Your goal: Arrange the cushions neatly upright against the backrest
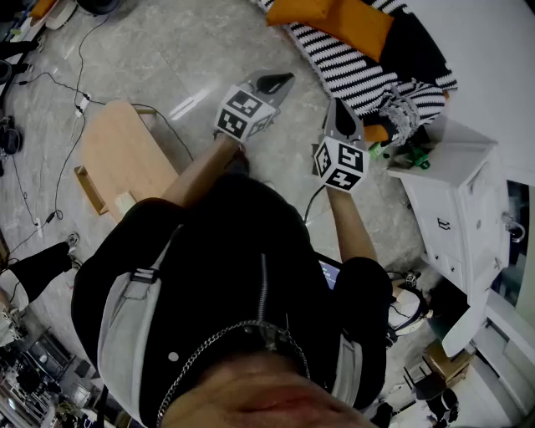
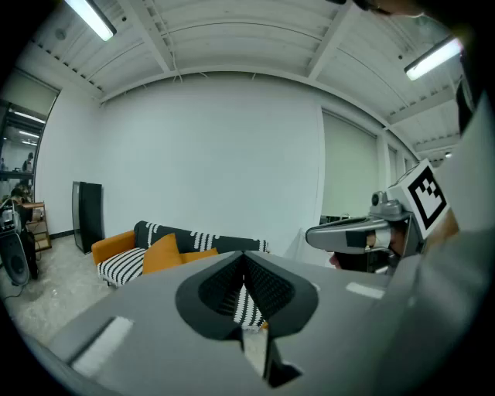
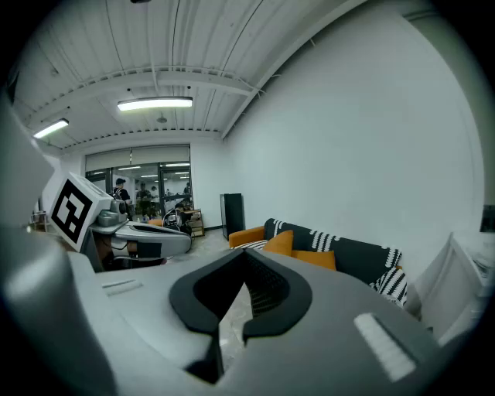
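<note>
Nearest, the grey two-jaw left gripper (image 1: 278,81) and right gripper (image 1: 338,104) hang closed and empty above the pale marbled floor (image 1: 184,50); farther off, orange fabric cushions (image 1: 343,18) sit unevenly on the black-and-white striped sofa (image 1: 351,67); a good start probably means stepping closer and opening wide before gripping a cushion edge.

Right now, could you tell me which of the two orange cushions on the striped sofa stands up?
The orange fabric cushion nearer the orange armrest stands up; the other cushion lies flat beside it.

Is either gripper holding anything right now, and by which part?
Nothing: left gripper and right gripper are both shut and empty, away from the orange fabric cushions.
</note>
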Available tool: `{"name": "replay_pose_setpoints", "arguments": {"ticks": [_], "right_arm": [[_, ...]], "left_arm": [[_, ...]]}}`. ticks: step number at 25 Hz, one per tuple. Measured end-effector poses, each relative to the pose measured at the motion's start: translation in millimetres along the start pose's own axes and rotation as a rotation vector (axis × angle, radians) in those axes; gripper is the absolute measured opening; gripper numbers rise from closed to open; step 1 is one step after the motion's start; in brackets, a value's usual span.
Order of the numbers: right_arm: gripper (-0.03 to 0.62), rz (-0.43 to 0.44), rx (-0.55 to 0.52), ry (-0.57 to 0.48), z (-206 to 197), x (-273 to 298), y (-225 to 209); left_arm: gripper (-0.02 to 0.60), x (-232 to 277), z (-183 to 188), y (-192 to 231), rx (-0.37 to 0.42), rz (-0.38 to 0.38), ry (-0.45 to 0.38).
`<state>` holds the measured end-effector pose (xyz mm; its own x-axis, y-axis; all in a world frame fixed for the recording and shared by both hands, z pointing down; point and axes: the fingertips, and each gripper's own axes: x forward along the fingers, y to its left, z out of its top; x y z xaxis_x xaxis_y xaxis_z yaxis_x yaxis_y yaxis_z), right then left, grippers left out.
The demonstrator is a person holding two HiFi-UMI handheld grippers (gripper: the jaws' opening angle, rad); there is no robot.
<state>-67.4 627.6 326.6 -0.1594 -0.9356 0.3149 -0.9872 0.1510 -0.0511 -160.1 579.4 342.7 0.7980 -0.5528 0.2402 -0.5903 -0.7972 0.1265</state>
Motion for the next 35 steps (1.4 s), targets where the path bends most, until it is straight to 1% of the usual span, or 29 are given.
{"name": "replay_pose_setpoints", "arguments": {"ticks": [6, 11, 15, 21, 25, 31, 35], "right_arm": [[0.003, 0.024, 0.055, -0.014, 10.2, 34.6, 9.5], [0.003, 0.015, 0.050, -0.007, 18.1, 71.5, 22.0], [0.003, 0.000, 0.043, 0.000, 26.2, 106.0, 38.7], [0.003, 0.005, 0.009, 0.023, 31.0, 162.0, 67.5], [0.003, -0.002, 0.042, 0.040, 31.7, 192.1, 79.3], [0.003, -0.010, 0.045, 0.083, 28.4, 236.9, 73.3], [0.003, -0.007, 0.045, 0.085, 33.5, 277.1, 63.0]], "left_arm": [[0.011, 8.9, 2.7, 34.2, -0.009, -0.006, 0.007], [0.011, 13.6, 2.8, 73.9, -0.021, -0.004, 0.008], [0.011, 14.9, -0.7, 114.1, -0.015, -0.006, 0.031], [0.011, 16.2, 2.1, 174.2, -0.011, -0.032, 0.029], [0.011, 15.2, 0.0, 205.2, -0.026, -0.049, 0.034], [0.011, 37.0, -6.1, 246.9, -0.048, -0.047, 0.059], [0.011, 62.0, -4.2, 276.4, -0.049, -0.046, 0.070]]}}
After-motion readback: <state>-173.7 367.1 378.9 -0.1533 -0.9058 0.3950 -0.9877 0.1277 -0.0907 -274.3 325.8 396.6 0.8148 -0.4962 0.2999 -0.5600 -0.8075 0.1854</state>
